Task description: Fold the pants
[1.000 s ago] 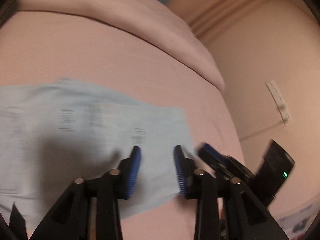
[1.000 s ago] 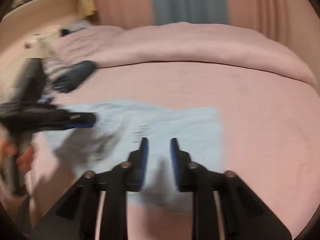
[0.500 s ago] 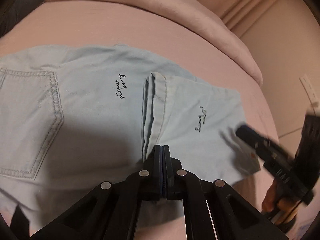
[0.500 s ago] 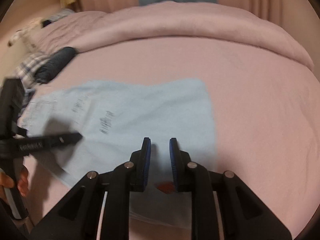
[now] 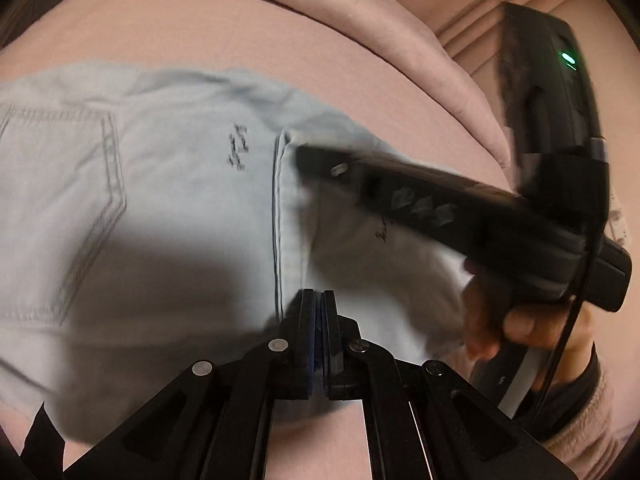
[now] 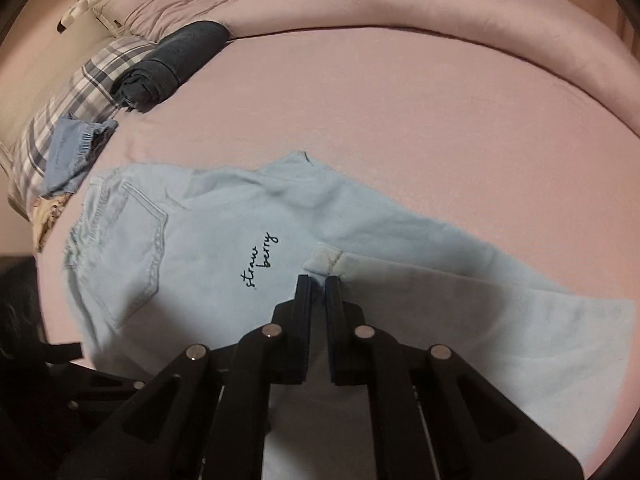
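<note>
Light blue denim pants (image 5: 168, 200) lie on the pink bed, the legs folded back so the hem (image 5: 286, 216) rests on the thigh part. A back pocket (image 5: 60, 208) shows at the left. My left gripper (image 5: 318, 300) is shut at the near end of the hem; whether cloth is pinched is hidden. The right gripper's body (image 5: 460, 208) crosses the folded leg in the left wrist view. In the right wrist view my right gripper (image 6: 318, 280) has a narrow gap between its fingers, just short of the hem corner (image 6: 326, 260), over the pants (image 6: 192, 264).
A pink duvet (image 6: 440, 12) is bunched along the far side of the bed (image 6: 400, 120). A dark rolled garment (image 6: 172, 64), a plaid cloth (image 6: 80, 96) and a small blue denim piece (image 6: 68, 152) lie at the far left.
The right gripper swung in from the right edge over the folded leg to the hem corner. The left gripper stayed shut at the hem's near end.
</note>
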`<state>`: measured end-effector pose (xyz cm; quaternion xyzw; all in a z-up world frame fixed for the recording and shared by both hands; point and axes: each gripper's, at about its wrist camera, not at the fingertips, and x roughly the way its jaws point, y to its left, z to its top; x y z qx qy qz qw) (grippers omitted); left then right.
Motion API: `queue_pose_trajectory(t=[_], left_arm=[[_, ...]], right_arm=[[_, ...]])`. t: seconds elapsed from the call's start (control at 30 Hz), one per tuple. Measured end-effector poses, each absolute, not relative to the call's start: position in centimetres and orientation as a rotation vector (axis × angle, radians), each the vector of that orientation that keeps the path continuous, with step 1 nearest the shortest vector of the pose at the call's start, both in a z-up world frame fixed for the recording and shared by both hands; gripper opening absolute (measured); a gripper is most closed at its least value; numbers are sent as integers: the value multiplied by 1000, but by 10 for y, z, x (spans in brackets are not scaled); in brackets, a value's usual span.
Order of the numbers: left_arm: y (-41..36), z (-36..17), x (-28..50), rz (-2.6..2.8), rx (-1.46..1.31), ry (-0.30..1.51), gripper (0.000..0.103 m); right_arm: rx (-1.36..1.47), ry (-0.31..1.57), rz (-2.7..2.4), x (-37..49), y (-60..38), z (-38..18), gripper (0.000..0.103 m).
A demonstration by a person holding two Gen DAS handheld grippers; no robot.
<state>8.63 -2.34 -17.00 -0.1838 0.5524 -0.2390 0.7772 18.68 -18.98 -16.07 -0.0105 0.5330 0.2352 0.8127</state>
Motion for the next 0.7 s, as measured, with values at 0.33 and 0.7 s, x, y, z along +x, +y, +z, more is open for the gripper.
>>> queue_pose_trajectory(t=[0.33, 0.7], left_arm=[[17, -167, 51, -476, -471, 1187, 14], [132, -147, -17, -203, -734, 1021, 91]], right_arm=[[-12, 1144, 543, 94, -211, -169, 23], [34, 951, 564, 42, -199, -110, 51]])
